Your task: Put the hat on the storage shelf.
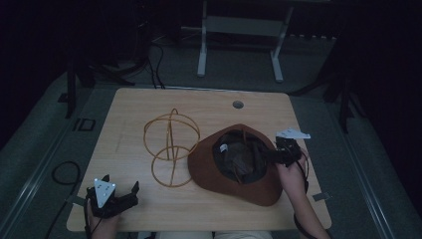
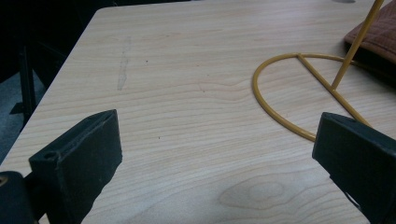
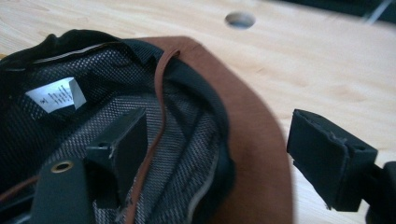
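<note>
A brown wide-brimmed hat [image 1: 234,186] lies upside down on the wooden table [image 1: 129,107], its dark mesh lining facing up. A gold wire hat stand [image 1: 171,147] lies on its side just left of it. My right gripper [image 1: 271,153] is at the hat's right edge. In the right gripper view the right gripper [image 3: 219,121] is open and straddles the hat [image 3: 254,140]: one jaw is inside the crown, the other over the brim, and neither pad presses. A thin leather cord [image 3: 159,93] and a white label [image 3: 56,95] show inside. My left gripper [image 1: 120,182] stands open near the front left edge, the left gripper [image 2: 219,126] holding nothing, with the stand's ring [image 2: 280,93] ahead.
A round cable hole [image 1: 238,104] sits near the table's far edge. Beyond the table a white desk frame [image 1: 239,30] stands on the floor. Cables [image 1: 64,174] lie on the floor at the left. Bare wood lies between the left gripper and the stand.
</note>
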A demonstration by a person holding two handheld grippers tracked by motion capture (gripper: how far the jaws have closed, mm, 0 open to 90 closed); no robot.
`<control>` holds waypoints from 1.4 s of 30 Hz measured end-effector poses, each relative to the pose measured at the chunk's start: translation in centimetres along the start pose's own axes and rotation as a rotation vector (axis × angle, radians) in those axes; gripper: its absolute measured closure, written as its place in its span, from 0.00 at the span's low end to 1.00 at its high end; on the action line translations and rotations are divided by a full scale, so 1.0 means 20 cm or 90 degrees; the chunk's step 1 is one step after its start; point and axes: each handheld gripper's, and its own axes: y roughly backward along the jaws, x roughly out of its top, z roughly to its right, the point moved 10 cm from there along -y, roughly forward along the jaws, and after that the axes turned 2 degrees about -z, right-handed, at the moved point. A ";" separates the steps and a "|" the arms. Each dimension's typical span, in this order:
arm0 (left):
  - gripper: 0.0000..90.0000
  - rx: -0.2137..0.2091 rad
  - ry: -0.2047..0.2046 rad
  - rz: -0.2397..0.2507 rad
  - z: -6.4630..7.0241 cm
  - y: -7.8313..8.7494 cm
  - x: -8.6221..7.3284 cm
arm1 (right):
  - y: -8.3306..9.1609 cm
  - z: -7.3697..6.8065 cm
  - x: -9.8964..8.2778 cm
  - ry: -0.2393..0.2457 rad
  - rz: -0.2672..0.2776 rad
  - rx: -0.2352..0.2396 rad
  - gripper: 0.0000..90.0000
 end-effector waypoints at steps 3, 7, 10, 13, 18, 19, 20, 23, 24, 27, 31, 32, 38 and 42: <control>0.02 -0.009 0.012 0.007 0.00 0.01 0.01 | -0.09 -0.01 -0.01 -0.026 -0.046 0.025 0.16; 0.02 -0.027 0.022 0.005 0.01 0.01 0.01 | -0.17 -0.01 -0.03 -0.013 -0.092 0.028 0.16; 0.02 -0.032 0.026 -0.009 0.02 0.00 0.00 | -0.22 -0.01 -0.04 -0.021 -0.116 0.024 0.16; 0.02 -0.044 0.040 -0.018 0.02 0.00 -0.01 | -0.25 0.00 -0.05 -0.024 -0.130 0.015 0.14; 0.02 -0.050 0.008 -0.055 0.04 -0.01 -0.04 | -0.29 0.01 -0.08 -0.022 -0.144 0.008 0.14; 0.02 -0.059 -0.002 -0.057 0.05 0.00 -0.04 | -0.30 0.02 -0.09 -0.025 -0.146 -0.004 0.14; 0.02 -0.058 -0.006 -0.060 0.06 0.00 -0.04 | -0.31 0.03 -0.10 -0.032 -0.154 -0.013 0.14; 0.02 -0.063 -0.013 -0.074 0.08 -0.01 -0.05 | -0.33 0.05 -0.13 -0.012 -0.168 -0.045 0.30; 0.02 -0.068 -0.011 -0.075 0.08 -0.01 -0.05 | -0.34 0.05 -0.14 -0.004 -0.175 -0.052 0.35; 0.02 -0.071 -0.011 -0.075 0.09 -0.01 -0.05 | -0.36 0.06 -0.18 -0.003 -0.193 -0.048 0.48; 0.02 -0.066 -0.007 -0.082 0.09 -0.01 -0.05 | -0.36 0.08 -0.19 0.040 -0.210 -0.095 0.73; 0.02 -0.065 -0.005 -0.083 0.09 -0.01 -0.05 | -0.36 0.10 -0.19 0.049 -0.213 -0.112 0.82; 0.03 -0.068 0.005 -0.071 0.09 0.00 -0.04 | -0.31 0.13 -0.15 0.029 -0.172 -0.120 0.94; 0.03 -0.083 0.003 -0.072 0.12 0.00 -0.03 | -0.22 0.14 -0.06 0.014 -0.115 -0.106 0.94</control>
